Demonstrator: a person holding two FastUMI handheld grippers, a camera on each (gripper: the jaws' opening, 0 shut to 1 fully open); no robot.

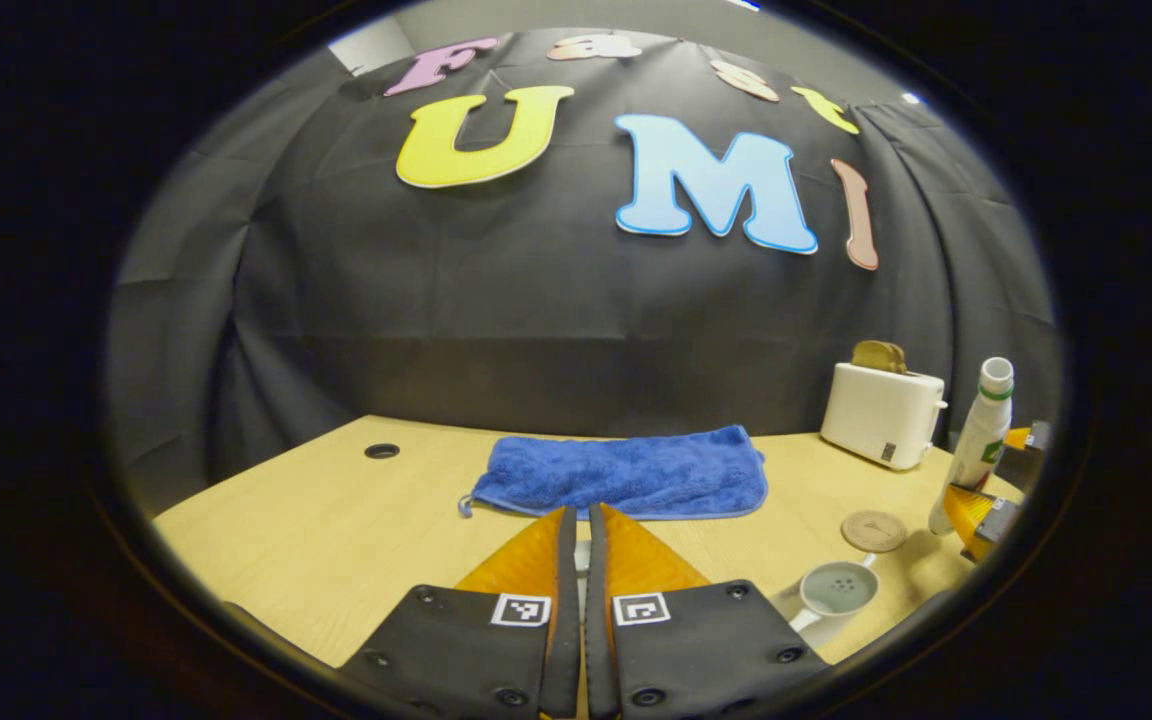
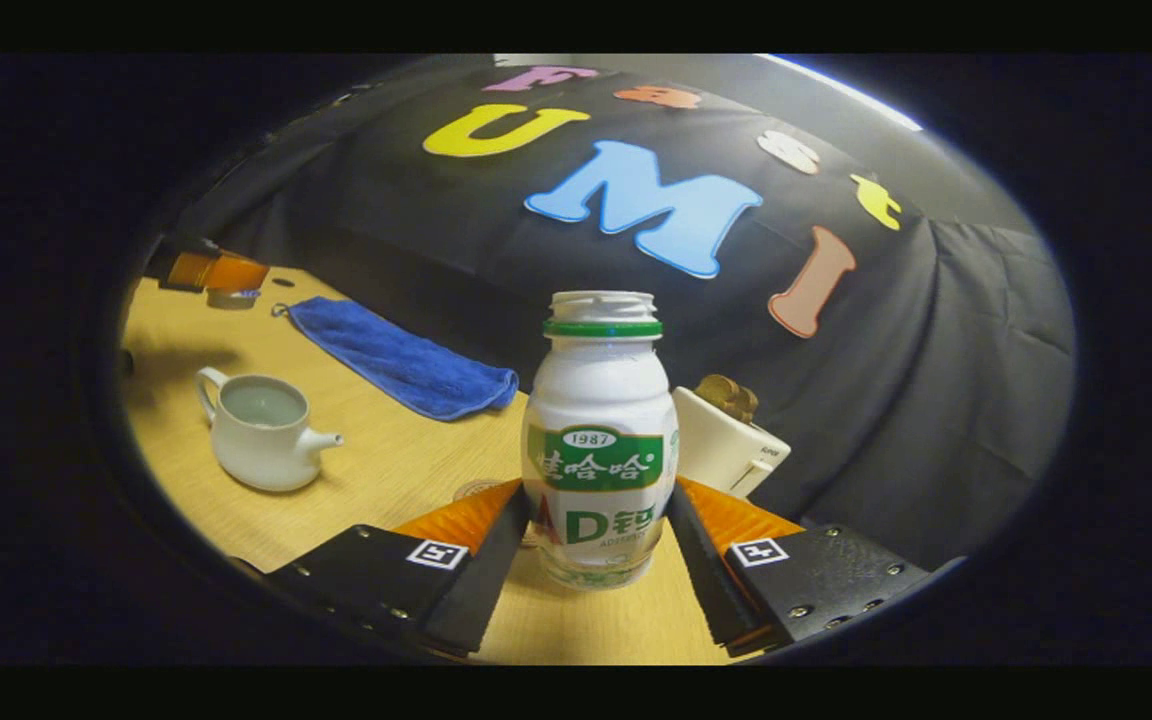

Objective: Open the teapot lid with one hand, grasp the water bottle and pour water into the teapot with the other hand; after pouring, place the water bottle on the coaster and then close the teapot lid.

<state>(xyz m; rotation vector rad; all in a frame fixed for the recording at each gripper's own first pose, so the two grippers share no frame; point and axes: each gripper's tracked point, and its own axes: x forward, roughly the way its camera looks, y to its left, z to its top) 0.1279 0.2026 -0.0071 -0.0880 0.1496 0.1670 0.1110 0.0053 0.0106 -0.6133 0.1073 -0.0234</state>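
1. Two grippers at work over a pale wooden table [image 1: 336,530]; teapot [image 2: 261,430] standing open on it, lidless, handle and spout both plain in the right gripper view.
2. Left gripper [image 1: 584,512]: fingers drawn almost together, pinching a thin pale sliver between them in its own view.
3. From the right gripper view, far off at the upper left: same gripper held above the table with a small pale round piece under its fingers, taken to be the teapot lid [image 2: 233,297], well apart from the teapot.
4. Right gripper [image 2: 598,488]: fingers pressed against both sides of the water bottle [image 2: 596,440], low on its body; bottle uncapped, upright, its base at the table surface.
5. Left gripper view only: strainer holes inside the teapot, and the round coaster [image 1: 873,530] lying bare just beside the bottle's base, between bottle and teapot.
6. Right gripper view: coaster mostly hidden behind one finger, just an edge showing.
7. Blue towel [image 1: 626,475] spread flat near the back wall; white toaster [image 1: 881,415] with bread in its slot behind the bottle.
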